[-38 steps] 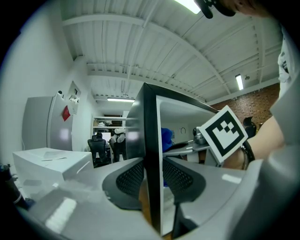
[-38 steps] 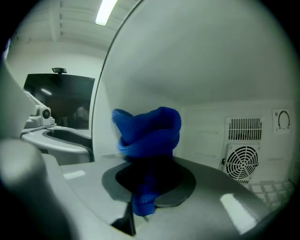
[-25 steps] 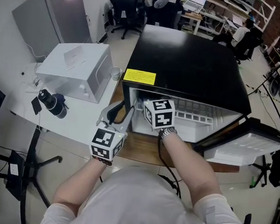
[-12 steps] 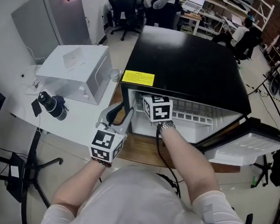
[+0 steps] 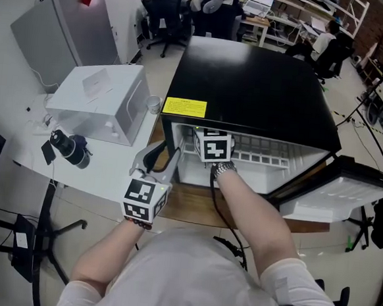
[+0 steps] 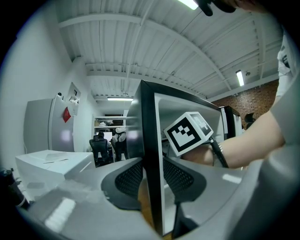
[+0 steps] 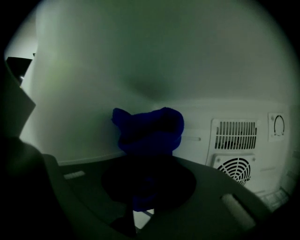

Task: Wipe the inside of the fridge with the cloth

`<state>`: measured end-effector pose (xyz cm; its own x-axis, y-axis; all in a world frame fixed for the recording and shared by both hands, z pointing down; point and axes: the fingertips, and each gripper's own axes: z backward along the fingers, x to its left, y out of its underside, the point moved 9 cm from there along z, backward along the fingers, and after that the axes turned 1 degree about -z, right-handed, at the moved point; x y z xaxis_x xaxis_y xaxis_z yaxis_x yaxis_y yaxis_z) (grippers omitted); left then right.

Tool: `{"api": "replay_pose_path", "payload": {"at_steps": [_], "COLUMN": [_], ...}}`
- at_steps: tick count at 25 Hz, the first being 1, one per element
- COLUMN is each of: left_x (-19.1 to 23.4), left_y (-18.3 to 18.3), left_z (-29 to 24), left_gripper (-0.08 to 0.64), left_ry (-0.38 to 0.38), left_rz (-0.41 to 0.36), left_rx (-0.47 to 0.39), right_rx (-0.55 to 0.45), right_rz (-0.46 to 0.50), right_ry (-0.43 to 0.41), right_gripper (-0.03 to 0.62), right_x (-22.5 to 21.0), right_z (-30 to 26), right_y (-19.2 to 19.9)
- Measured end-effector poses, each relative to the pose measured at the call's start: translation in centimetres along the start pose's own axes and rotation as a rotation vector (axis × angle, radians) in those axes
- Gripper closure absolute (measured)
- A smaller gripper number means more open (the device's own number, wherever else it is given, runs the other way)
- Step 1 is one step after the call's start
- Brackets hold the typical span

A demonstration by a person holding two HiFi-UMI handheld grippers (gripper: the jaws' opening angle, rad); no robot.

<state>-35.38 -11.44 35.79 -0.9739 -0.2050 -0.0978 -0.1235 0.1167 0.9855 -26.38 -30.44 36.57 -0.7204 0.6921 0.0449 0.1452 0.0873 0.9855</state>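
A black mini fridge (image 5: 250,81) stands on a wooden table (image 5: 187,207) with its door (image 5: 346,194) swung open to the right. My right gripper (image 7: 147,183) is inside the white cavity, shut on a bunched dark blue cloth (image 7: 149,131) that is up against the back wall near its left corner. In the head view only that gripper's marker cube (image 5: 213,146) shows at the opening. My left gripper (image 5: 163,152) is shut on the black front edge (image 6: 149,140) of the fridge's left wall, one jaw on each side.
A white box-shaped appliance (image 5: 106,99), a clear cup (image 5: 154,103) and a black camera-like object (image 5: 66,147) sit on the white table at left. A wire shelf (image 5: 264,151) spans the fridge's upper part. A vent grille (image 7: 233,136) and a dial (image 7: 278,125) are on the back wall at right.
My right gripper has shifted a little left and deeper into the fridge with the cloth. The left gripper stays on the fridge's edge.
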Motion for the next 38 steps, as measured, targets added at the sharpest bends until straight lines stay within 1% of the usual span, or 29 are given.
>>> {"api": "replay_pose_path", "payload": {"at_steps": [5,11,25,29,33,38], "left_x": [0.1,0.0,-0.1,-0.1,-0.2,-0.3], "left_y": [-0.1,-0.1,0.0,0.0,0.0,0.0], "left_z": [-0.1,-0.1,-0.2,-0.1,-0.2,-0.2], "left_gripper": [0.430,0.430,0.430,0.430,0.430,0.430], "left_ry": [0.006,0.002,-0.028,-0.034,-0.041,-0.053], "left_rz": [-0.003,-0.002,0.022,0.027,0.031,0.035], "left_rx": [0.005,0.005,0.011,0.009,0.010,0.013], "right_rx": [0.022,0.026,0.028,0.033,0.034,0.040], "right_rz": [-0.023,-0.019,-0.014,-0.016,-0.015,-0.007], "right_ry": [0.043,0.093,0.168,0.184,0.184,0.212], "right_gripper": [0.532,0.532,0.532,0.532,0.532,0.532], "right_x": [-1.1,-3.0,-6.7,-7.8,-8.6,-9.5], "right_z": [0.4,1.2,3.6,4.3,4.9,5.9], "right_y": [0.0,0.2,0.7,0.9,1.0,1.2]}}
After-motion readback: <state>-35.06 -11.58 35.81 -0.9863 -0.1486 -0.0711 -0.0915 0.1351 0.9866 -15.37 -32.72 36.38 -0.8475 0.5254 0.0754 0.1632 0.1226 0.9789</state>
